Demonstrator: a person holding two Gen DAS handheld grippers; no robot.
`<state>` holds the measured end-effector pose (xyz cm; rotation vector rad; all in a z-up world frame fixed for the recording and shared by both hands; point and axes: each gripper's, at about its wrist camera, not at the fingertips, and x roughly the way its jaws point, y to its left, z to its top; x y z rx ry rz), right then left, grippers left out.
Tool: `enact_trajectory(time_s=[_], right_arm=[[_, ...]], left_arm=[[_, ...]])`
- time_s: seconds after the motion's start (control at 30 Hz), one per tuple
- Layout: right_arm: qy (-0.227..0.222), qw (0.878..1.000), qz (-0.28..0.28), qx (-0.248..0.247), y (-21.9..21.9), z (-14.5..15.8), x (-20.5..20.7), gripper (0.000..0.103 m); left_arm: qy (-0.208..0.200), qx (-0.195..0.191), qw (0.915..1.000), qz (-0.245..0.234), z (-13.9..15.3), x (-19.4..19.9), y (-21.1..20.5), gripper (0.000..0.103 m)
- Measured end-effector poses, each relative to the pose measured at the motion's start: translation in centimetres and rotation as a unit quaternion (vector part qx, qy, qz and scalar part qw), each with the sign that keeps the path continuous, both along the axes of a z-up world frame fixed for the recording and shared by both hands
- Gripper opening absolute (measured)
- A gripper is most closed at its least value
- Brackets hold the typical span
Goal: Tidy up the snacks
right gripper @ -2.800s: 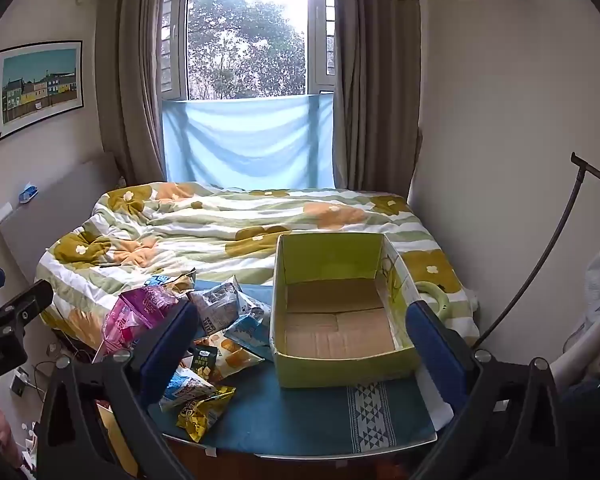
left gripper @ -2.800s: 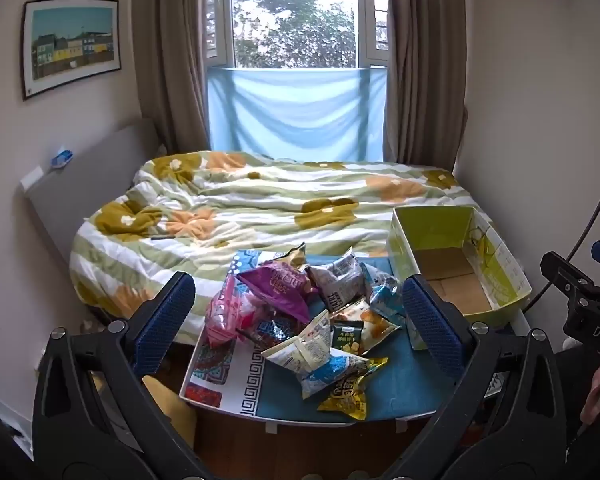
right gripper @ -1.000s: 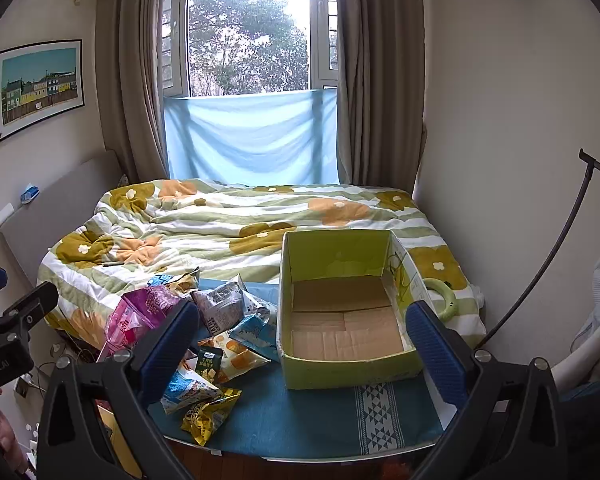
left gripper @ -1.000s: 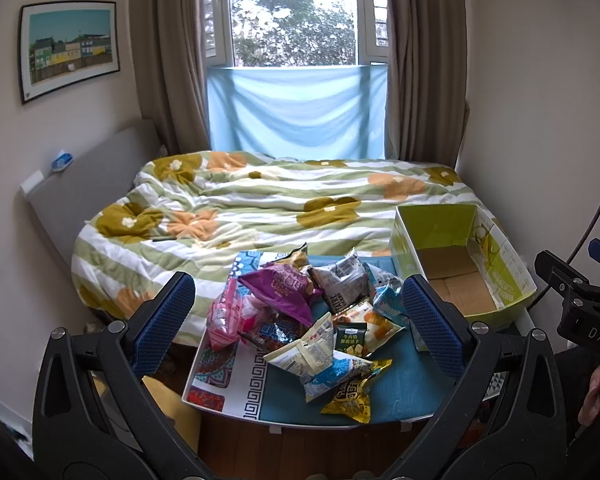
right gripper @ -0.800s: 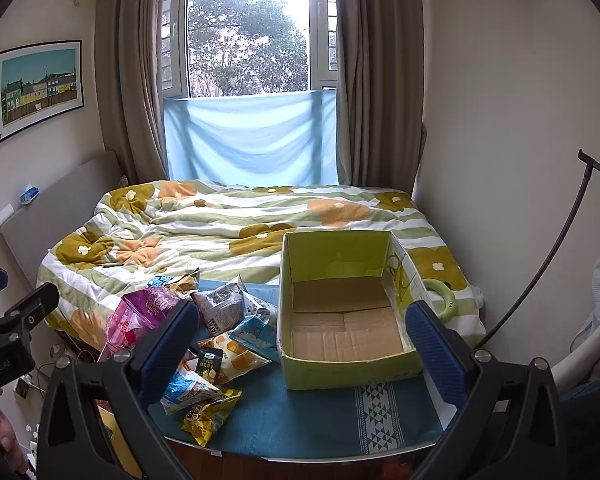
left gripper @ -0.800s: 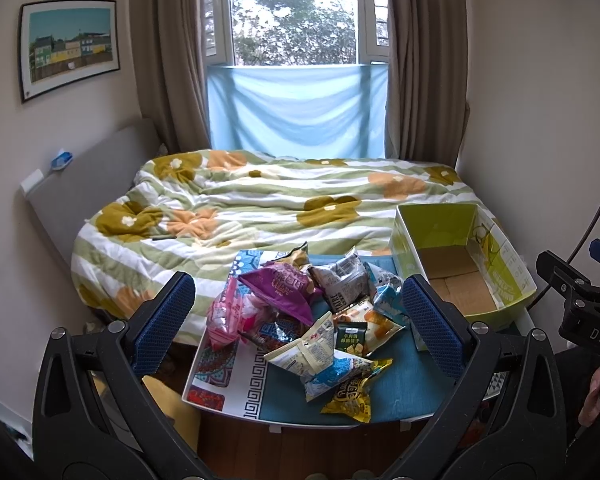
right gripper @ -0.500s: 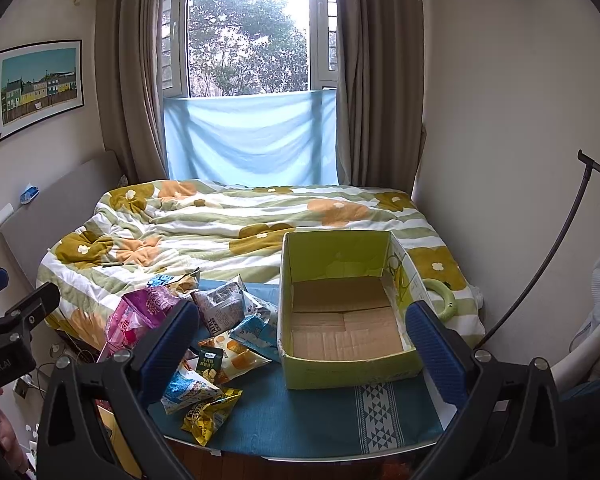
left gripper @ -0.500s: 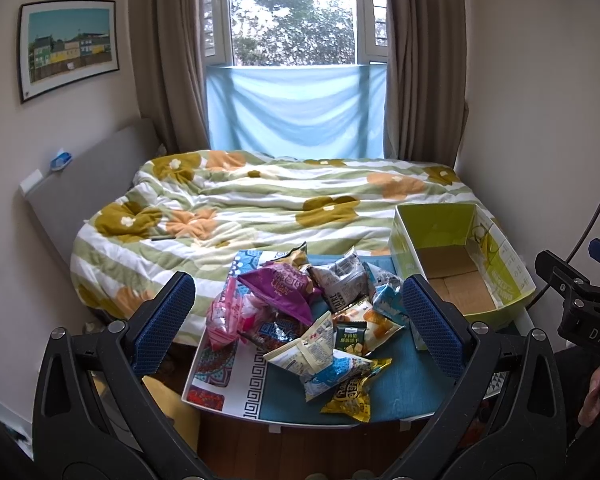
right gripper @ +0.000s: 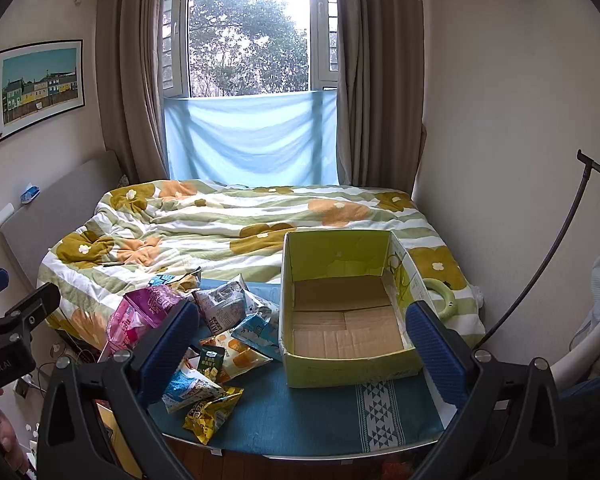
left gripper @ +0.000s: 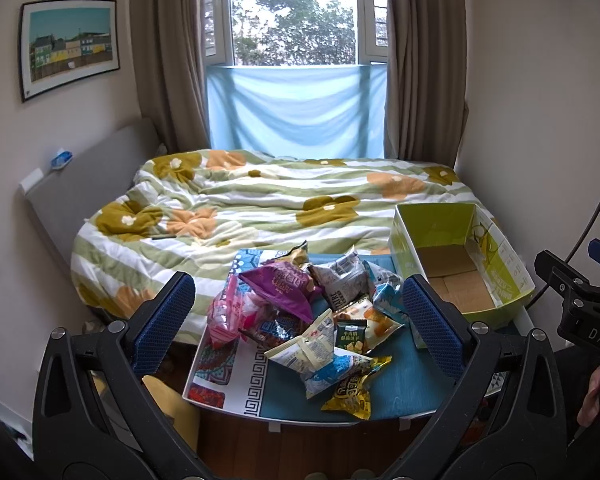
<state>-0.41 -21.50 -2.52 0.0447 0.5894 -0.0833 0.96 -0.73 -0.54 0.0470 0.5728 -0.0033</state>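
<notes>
A pile of several snack bags (left gripper: 312, 312) (right gripper: 204, 328) lies on the left half of a low table with a blue cloth (left gripper: 392, 392) (right gripper: 308, 412); a purple bag (left gripper: 284, 284) tops it and a yellow bag (left gripper: 352, 392) (right gripper: 210, 412) lies nearest me. An empty green cardboard box (right gripper: 348, 368) (left gripper: 504, 300) stands on the table's right side. My left gripper (left gripper: 296, 320) hovers open, back from the pile. My right gripper (right gripper: 300, 340) is open too, held in front of the box's left part. Neither holds anything.
A bed with a flowered green-striped duvet (left gripper: 268, 208) (right gripper: 236, 216) runs behind the table up to the window. A green ring (right gripper: 440, 300) lies on the bed beside the box. A dark stand pole (right gripper: 540, 260) leans by the right wall. A hand (left gripper: 592, 396) shows at the right edge.
Both views have shifted only slightly; the grippers stay open and the snacks and box have not moved.
</notes>
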Motion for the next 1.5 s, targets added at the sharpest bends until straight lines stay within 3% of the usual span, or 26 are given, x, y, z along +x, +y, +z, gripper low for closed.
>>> enact_trajectory(time_s=[0.3, 0.43, 0.57, 0.7, 0.9, 1.03, 1.33, 1.5], right_arm=[[-0.001, 1.0, -0.001, 0.001, -0.1, 0.2, -0.1, 0.103], [0.01, 1.0, 0.004, 0.008, 0.0, 0.1, -0.1, 0.103], [0.045, 0.999, 0.021, 0.023, 0.1, -1.0, 0.0, 0.103], [0.091, 0.993, 0.053, 0.043, 0.7, -4.5, 1.0, 0.103], [0.165, 0.978, 0.075, 0.108, 2.0, -11.2, 2.6, 0.103], [0.205, 0.966, 0.073, 0.137, 3.5, -15.2, 3.7, 0.103], [0.251, 0.954, 0.057, 0.155, 6.7, -21.6, 5.9, 0.103], [0.266, 0.947, 0.051, 0.174, 7.4, -23.8, 6.8, 0.103]], left_arm=[[0.002, 0.0, 1.0, 0.002, -0.2, -0.2, 0.2, 0.102], [0.028, -0.009, 0.9995, 0.014, -0.8, 0.2, 0.8, 0.102], [0.064, -0.015, 0.9977, 0.018, -3.0, 0.6, 1.4, 0.102], [0.106, -0.01, 0.9943, -0.001, -6.7, 1.7, 1.9, 0.102], [0.199, -0.052, 0.9781, -0.035, -13.9, 4.7, 3.8, 0.102], [0.241, -0.102, 0.9643, -0.039, -17.9, 7.3, 5.3, 0.102], [0.306, -0.171, 0.9338, -0.072, -24.2, 12.2, 5.0, 0.102], [0.32, -0.194, 0.9234, -0.085, -26.0, 13.7, 4.6, 0.102]])
